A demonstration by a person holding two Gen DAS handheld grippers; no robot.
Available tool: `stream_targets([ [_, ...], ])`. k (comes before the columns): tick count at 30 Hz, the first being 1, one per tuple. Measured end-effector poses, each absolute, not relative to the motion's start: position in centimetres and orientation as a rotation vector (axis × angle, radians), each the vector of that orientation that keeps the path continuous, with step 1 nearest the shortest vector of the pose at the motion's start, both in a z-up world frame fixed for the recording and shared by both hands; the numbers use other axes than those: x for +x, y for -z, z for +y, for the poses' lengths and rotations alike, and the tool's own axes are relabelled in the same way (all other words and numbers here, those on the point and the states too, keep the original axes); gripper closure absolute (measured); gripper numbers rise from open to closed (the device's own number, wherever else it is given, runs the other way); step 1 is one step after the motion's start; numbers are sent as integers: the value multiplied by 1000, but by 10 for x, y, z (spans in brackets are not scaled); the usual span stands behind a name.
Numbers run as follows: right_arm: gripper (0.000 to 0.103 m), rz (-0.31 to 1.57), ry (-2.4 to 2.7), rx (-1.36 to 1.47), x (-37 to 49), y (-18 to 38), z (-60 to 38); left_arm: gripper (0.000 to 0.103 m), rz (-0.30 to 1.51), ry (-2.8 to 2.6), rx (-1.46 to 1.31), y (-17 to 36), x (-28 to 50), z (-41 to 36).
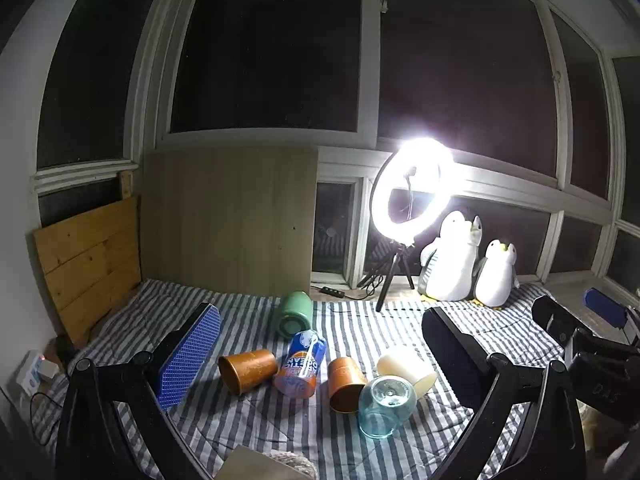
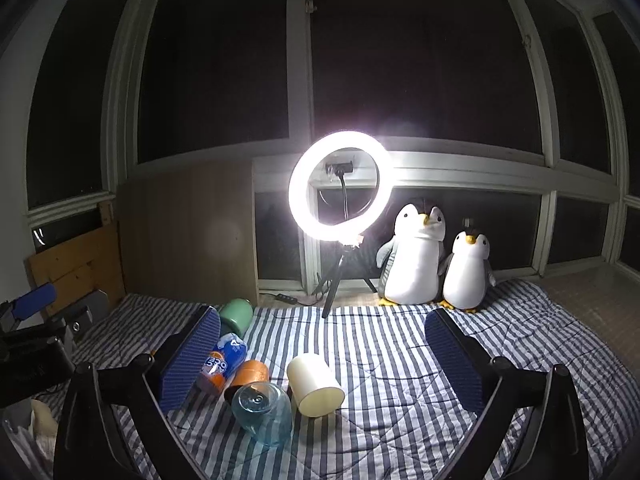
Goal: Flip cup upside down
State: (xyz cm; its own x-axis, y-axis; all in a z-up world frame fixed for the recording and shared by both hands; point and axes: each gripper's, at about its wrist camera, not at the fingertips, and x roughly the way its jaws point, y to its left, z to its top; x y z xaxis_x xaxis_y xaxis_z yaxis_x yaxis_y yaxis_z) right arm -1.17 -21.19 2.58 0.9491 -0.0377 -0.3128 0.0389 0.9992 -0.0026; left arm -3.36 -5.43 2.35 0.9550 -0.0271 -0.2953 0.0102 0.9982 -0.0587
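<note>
Night presses against the big window panes (image 2: 216,60) of a room lit by one ring light (image 2: 340,184) on a small tripod, two plush penguins (image 2: 418,256) seated beside it at the sill. Below them a bed spread with a striped quilt (image 2: 400,344) carries the clutter: a green mug (image 1: 295,314) tipped over near the wooden board (image 1: 230,220), a blue soda can (image 1: 302,364) on its side, two copper cups (image 1: 248,370) lying down, a cream cup (image 2: 316,384) also on its side, and a clear blue glass cup (image 2: 262,412) resting mouth-down, base up.

Both tools hover above the quilt with nothing in them — the left gripper (image 1: 320,356) has its fingers spread wide over the cluster, and the right gripper (image 2: 320,360) is likewise apart, framing the cream cup and the glass.

Which cup is meant cannot be told; the cream one, lying nearest the right gripper's centre, looks the likeliest. To do it well, I judge the fingers should close across the cup's wall near its middle, lift it free of the soft quilt, then roll the wrist until the mouth faces down — and set it squarely, since the padded bedding could let a rim tilt. The glass just beside it leaves little room for a careless swing.
</note>
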Motion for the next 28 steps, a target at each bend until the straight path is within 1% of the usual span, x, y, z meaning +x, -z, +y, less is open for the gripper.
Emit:
stream_targets([
  [28, 1, 339, 26, 5, -8, -22, -208, 1, 328, 2, -98, -18, -29, -47],
])
